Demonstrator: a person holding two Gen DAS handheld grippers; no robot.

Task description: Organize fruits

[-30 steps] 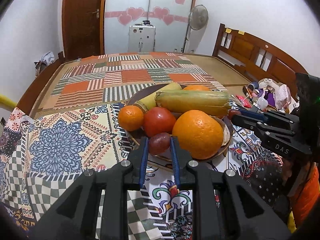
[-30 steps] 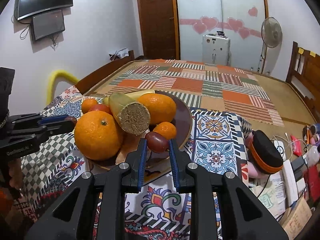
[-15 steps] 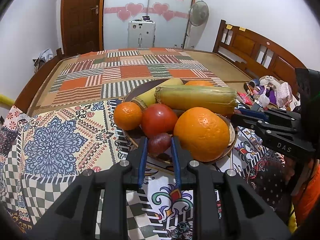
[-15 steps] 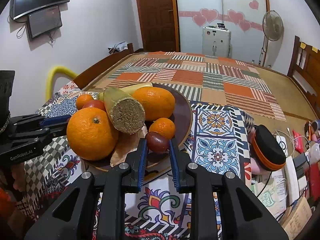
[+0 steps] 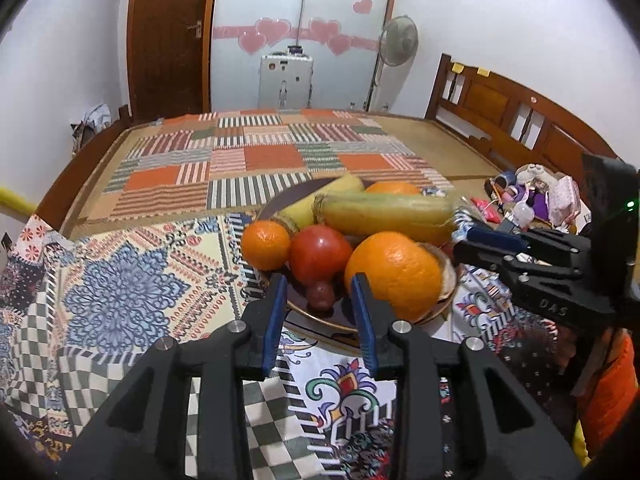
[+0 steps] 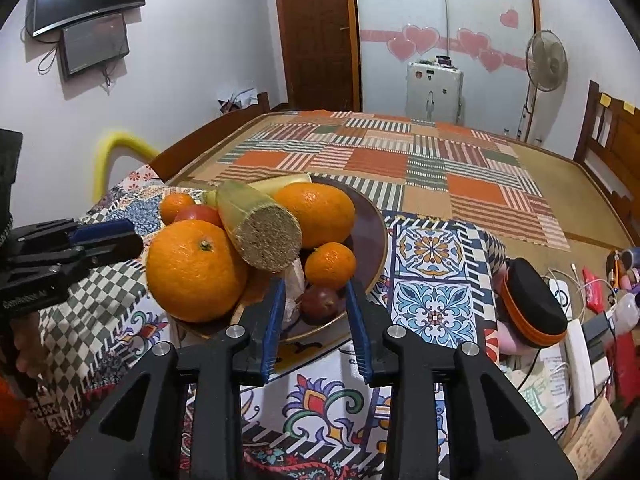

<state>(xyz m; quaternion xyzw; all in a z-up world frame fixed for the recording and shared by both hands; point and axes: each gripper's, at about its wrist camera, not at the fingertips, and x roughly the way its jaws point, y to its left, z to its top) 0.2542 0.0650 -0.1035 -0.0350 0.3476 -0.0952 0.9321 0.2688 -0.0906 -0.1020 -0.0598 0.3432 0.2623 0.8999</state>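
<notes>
A dark brown plate [image 5: 316, 320] holds a big orange [image 5: 394, 274], a tomato [image 5: 320, 254], a small mandarin [image 5: 266, 245] and a corn cob [image 5: 384, 214]. In the left wrist view my left gripper [image 5: 319, 284] is at the plate's near rim. Its jaws are opening around a small dark red fruit [image 5: 320, 292] that rests on the plate, pads clear of it. From the opposite side, my right gripper [image 6: 315, 286] is opening too. Another dark red fruit [image 6: 320, 300] lies on the plate [image 6: 374, 236] between its pads, untouched, below a small mandarin [image 6: 330, 265].
The plate sits on a patterned cloth [image 5: 120, 292] with a striped mat [image 5: 256, 160] behind it. A black and orange case [image 6: 532, 308] and loose clutter [image 6: 580, 320] lie right of the plate. A wooden headboard [image 5: 512, 120] stands at the right.
Both pairs of jaws have spread apart. The two dark red fruits that were pinched between the pads now rest on the plate, let go.
</notes>
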